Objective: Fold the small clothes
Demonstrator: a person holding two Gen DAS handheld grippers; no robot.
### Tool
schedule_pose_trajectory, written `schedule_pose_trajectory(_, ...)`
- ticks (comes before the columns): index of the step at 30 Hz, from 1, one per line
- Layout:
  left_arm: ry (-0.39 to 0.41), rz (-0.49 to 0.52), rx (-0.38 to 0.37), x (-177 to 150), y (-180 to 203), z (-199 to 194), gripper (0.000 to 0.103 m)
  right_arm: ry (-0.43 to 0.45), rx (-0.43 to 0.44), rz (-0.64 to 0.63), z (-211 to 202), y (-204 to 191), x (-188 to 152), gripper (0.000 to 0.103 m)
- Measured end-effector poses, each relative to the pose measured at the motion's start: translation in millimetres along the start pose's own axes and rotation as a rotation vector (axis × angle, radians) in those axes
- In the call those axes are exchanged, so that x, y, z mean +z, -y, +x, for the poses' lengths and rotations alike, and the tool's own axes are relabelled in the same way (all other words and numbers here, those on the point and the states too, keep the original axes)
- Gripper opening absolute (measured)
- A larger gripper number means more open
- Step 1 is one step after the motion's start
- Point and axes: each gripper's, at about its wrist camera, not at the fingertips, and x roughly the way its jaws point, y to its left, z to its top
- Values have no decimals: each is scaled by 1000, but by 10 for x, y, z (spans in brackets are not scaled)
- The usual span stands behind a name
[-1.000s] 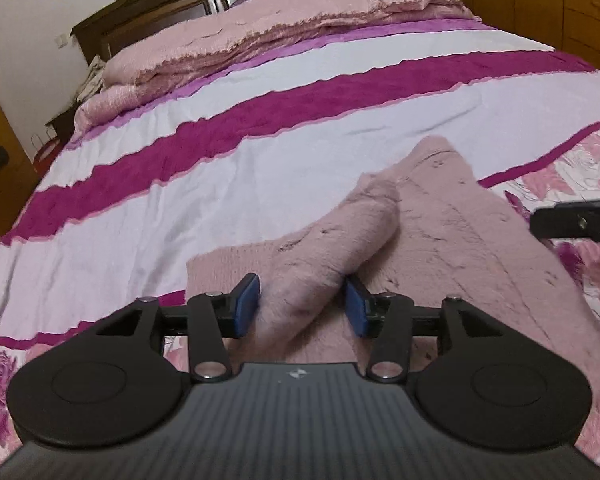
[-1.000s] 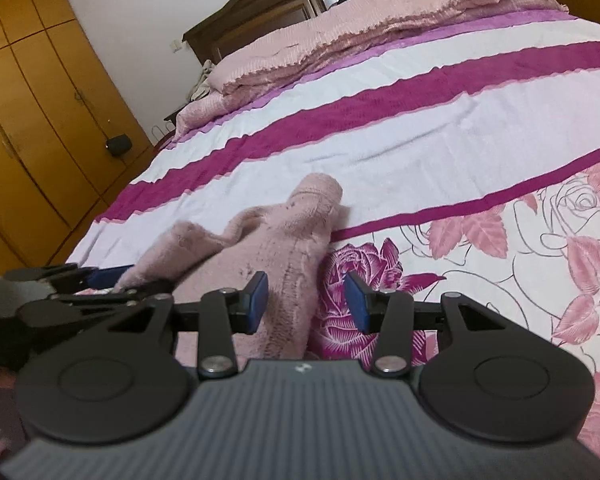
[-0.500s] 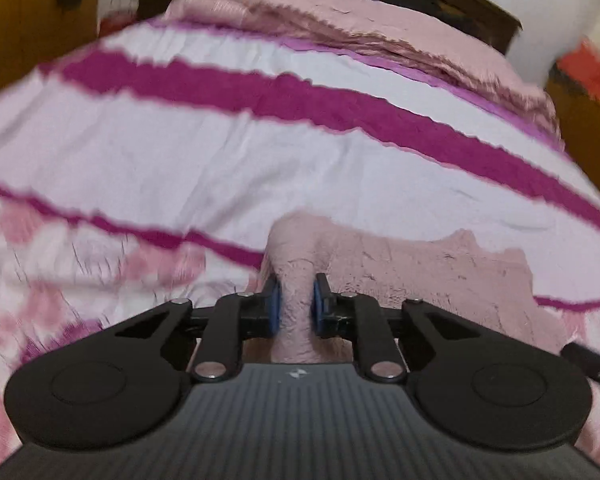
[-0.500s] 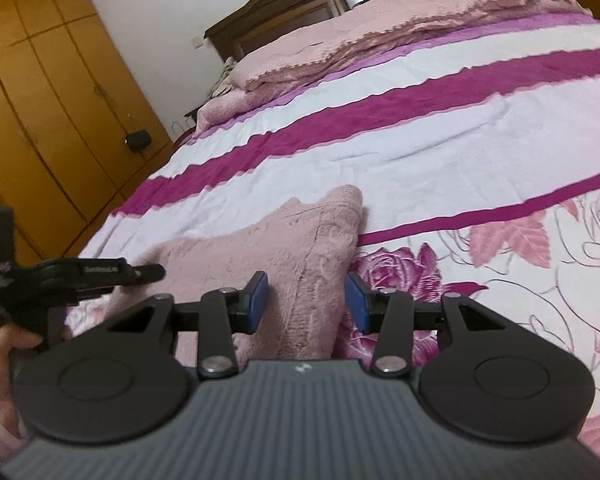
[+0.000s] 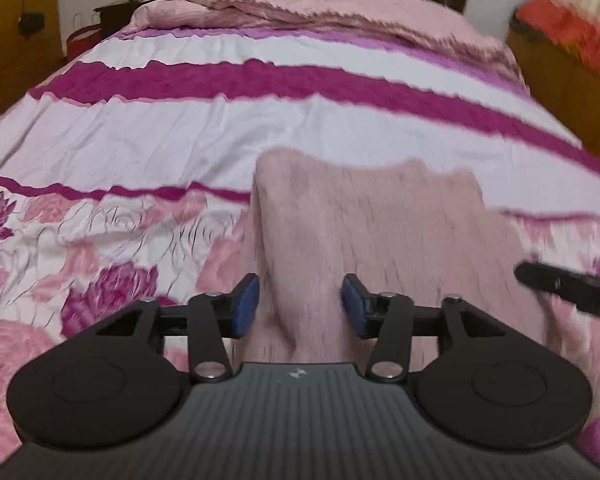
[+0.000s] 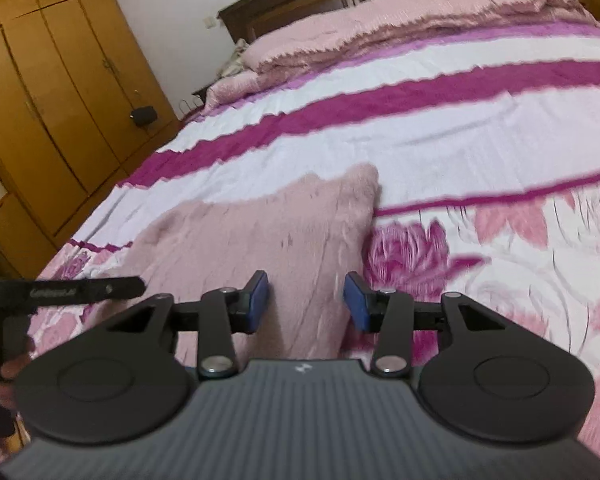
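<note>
We let our left hand-held gripper [image 5: 300, 306] spring open, freeing the pink garment [image 5: 380, 232] flat on the bed [image 5: 260, 128]; our right hand-held gripper [image 6: 306, 300] straddles its edge, not pinching

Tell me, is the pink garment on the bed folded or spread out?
Folded, it seems: the pink garment lies flat on the bedspread with a rounded doubled left edge.

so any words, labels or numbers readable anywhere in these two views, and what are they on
Pale lettering on the black arm of the left tool, seen in the right wrist view: a short word, too blurred to read.
Small pale logo mark on the grey ribbed housing of the left tool and of the right tool: a symbol, no letters.
Nothing readable on the fuzzy pink garment, the striped floral bedspread or the wooden wardrobe.
</note>
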Motion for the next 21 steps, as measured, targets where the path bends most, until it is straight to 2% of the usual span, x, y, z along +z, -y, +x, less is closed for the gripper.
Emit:
schedule_pose_trajectory(4,-24,59,67,-224,-19,-15,61,-9,-11,19,-5,-71,-194,46)
schedule_pose_trajectory(6,-31,43,85,-297,-101,-2,66,-10,-7,9,-22,-105,-252,50)
schedule_pose_trajectory(9,-41,-16,60,-288,-224,-10,66,-21,11,12,-25,-80,-294,52)
schedule_pose_trajectory(13,-23,-75,-7,-198,-254,-96,66,-41,53,114,-74,71,-188,58)
schedule_pose_trajectory(15,-23,-97,-61,-163,-254,-104,67,-25,65,133,-102,112,-149,70)
schedule_pose_trajectory(16,-31,-107,-79,-156,-252,-84,67,-16,68,128,-110,126,-128,72)
schedule_pose_trajectory(21,-62,-140,-84,-161,-233,98,74,-57,102,114,29,165,-89,73)
